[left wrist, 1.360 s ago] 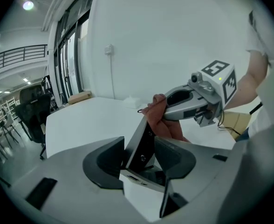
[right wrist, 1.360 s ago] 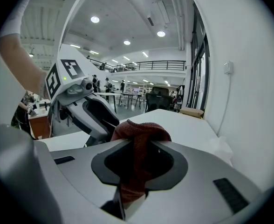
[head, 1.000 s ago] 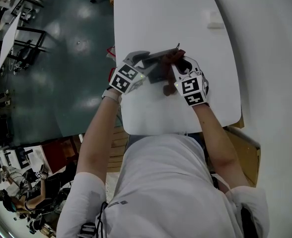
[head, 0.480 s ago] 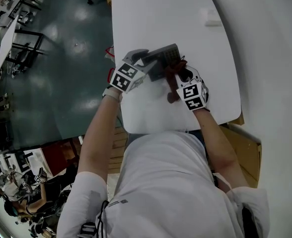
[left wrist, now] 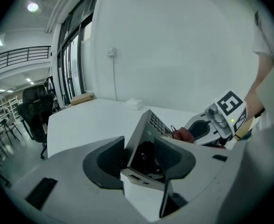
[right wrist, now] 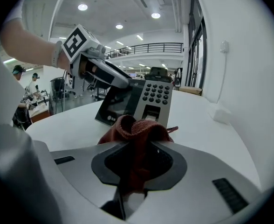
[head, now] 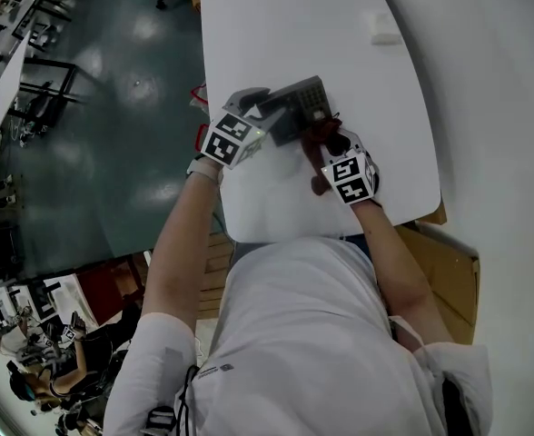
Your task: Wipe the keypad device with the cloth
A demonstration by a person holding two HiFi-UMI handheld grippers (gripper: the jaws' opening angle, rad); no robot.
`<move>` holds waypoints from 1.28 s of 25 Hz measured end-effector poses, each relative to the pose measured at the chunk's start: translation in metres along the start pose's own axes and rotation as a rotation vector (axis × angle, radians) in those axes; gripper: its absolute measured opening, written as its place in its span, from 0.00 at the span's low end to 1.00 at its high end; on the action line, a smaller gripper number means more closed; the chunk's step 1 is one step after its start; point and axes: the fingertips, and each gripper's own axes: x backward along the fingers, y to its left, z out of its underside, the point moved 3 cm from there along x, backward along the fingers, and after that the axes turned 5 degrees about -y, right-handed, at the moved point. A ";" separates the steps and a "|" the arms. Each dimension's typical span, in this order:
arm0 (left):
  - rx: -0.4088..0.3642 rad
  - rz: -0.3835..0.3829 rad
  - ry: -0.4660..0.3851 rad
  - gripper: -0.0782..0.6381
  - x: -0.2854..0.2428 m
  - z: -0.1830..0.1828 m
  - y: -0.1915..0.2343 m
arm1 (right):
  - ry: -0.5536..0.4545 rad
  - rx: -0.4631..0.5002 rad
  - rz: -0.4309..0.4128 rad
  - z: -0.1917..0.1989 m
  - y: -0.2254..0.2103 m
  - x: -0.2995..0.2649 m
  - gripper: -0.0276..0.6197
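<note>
- The left tongs (left wrist: pixel 139 161) are clamped on the back of the keypad device (left wrist: pixel 148 134), holding it tilted over the near part of the white counter (head: pixel 285 25).
- The right tongs (right wrist: pixel 134 167) are pinched shut on the dark red cloth (right wrist: pixel 136 129). The cloth bunches up ahead of the jaws, at the device's near edge below the keys.
- Compared with 1 second ago, the device's key face is turned more toward the head view.
- The right tongs and cloth now sit closer to the person, off the device's top.
</note>
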 end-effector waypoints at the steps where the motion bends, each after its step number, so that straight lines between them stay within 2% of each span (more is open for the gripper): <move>1: -0.002 -0.002 0.001 0.39 0.000 0.000 0.000 | 0.011 -0.004 -0.008 0.001 0.000 -0.001 0.16; 7: -0.011 -0.002 0.005 0.39 0.003 0.000 0.000 | 0.034 -0.008 -0.051 -0.009 -0.003 0.003 0.16; 13: -0.008 0.002 0.011 0.39 0.003 -0.001 -0.003 | -0.105 -0.040 -0.018 -0.060 -0.025 0.006 0.16; 22: -0.001 0.000 0.002 0.39 0.003 -0.003 -0.001 | -0.193 0.006 -0.020 -0.123 -0.037 -0.015 0.16; 26: 0.003 0.001 -0.002 0.39 0.005 -0.003 -0.002 | -0.180 0.038 -0.029 -0.129 -0.028 -0.026 0.16; 32: 0.002 -0.001 0.003 0.38 0.003 -0.003 -0.003 | -0.180 0.083 0.002 -0.125 -0.028 -0.030 0.16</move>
